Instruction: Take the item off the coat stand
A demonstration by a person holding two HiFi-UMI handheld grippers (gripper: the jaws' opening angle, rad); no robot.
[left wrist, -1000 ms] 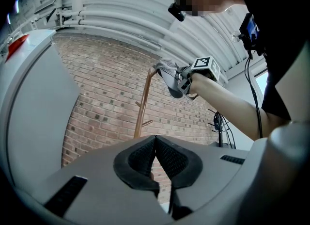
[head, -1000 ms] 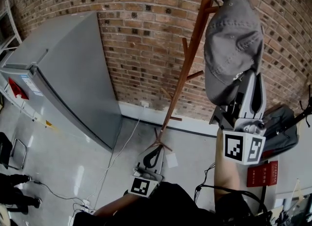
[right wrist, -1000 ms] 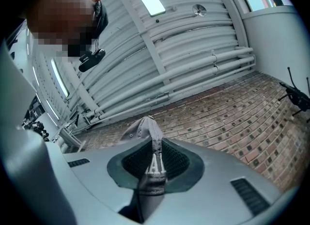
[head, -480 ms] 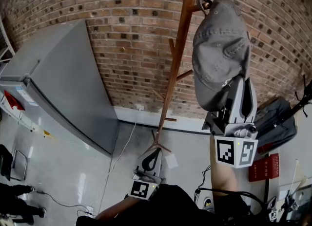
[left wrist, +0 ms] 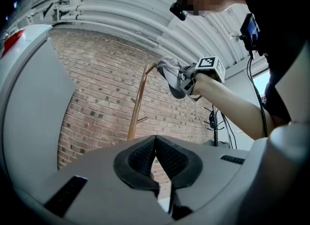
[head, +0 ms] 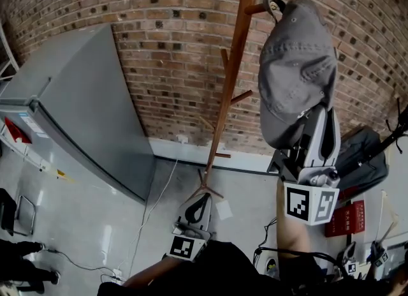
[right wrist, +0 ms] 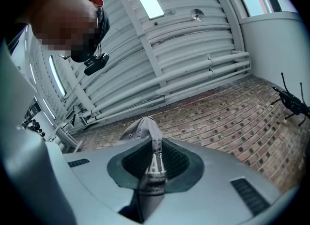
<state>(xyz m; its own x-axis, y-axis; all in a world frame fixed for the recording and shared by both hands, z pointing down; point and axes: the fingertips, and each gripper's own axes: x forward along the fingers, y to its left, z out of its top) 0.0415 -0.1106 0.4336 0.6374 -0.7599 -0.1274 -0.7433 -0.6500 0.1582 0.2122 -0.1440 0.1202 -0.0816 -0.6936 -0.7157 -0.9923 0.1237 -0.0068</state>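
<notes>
Grey cloth sits between the right gripper's point(right wrist: 154, 157) pads. They are clamped on a fold at the lower edge of the cap point(head: 296, 65), the jaws only slightly apart around the fabric. That gripper is raised high on an outstretched arm, with the cap rising above its tips, crown toward the camera. Up top, the cap's back strap loop is right at the tip of the top peg point(head: 255, 9), on the right side of the wooden coat stand point(head: 231, 78). Hooked over it or just clear, I can't tell. The stand's pole leans in front of the brick wall point(head: 172, 52). Down low, the left gripper point(left wrist: 156, 158) has its pads pressed together with nothing between them. It hangs near the foot of the stand, well below the cap. A grey cabinet point(head: 76, 116) stands against the wall at left.
</notes>
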